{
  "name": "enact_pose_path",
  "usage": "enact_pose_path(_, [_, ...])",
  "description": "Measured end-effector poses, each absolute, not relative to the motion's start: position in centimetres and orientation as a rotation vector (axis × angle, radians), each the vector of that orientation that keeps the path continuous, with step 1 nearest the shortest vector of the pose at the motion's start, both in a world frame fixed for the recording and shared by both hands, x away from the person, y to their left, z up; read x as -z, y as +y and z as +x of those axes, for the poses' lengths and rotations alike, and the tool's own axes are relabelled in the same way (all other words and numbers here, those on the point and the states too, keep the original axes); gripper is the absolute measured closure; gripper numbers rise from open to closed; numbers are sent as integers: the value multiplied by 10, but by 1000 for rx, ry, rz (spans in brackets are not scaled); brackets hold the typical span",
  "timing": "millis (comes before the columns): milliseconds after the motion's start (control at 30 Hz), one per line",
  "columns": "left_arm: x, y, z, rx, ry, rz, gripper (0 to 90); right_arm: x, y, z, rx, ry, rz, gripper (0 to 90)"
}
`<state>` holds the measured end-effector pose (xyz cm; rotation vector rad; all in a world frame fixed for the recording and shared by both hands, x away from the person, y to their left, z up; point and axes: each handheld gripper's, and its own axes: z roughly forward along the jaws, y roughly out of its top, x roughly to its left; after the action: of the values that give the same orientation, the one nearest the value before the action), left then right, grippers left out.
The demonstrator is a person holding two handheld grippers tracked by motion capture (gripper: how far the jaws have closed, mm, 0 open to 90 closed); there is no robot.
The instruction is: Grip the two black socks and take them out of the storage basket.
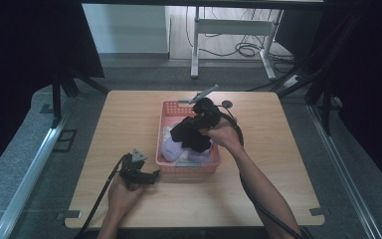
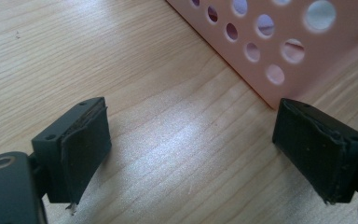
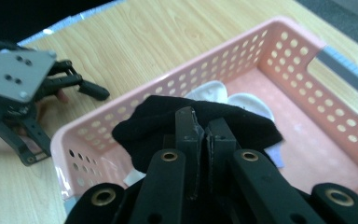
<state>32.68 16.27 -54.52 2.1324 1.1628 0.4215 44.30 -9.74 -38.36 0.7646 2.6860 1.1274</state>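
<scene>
A pink perforated basket (image 1: 165, 107) stands at the middle of the wooden table. My right gripper (image 1: 199, 124) hovers over it, shut on a black cloth (image 1: 189, 135) that hangs bunched from the jaws. In the right gripper view the two jaws meet (image 3: 205, 135) with the black cloth (image 3: 154, 121) pinched between them, above the basket (image 3: 279, 42). My left gripper (image 1: 153, 175) rests on the table just off the basket's near left corner, open with nothing in it. In the left gripper view its jaws stand wide apart (image 2: 191, 149) over bare wood, the basket wall (image 2: 279, 42) just ahead.
Pale lavender and white clothes (image 1: 174, 147) lie in the basket; a white piece (image 3: 214, 91) peeks out behind the black cloth. The table (image 1: 124, 124) has bare wood left and right of the basket. Dark curtains flank the table; a white desk frame (image 1: 195, 45) stands behind.
</scene>
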Motion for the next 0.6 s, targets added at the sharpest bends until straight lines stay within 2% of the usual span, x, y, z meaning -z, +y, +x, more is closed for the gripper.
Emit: enact_pose_path(600, [545, 163, 327, -418, 1162, 2130, 107, 340, -125, 436, -1268, 2535, 769, 865])
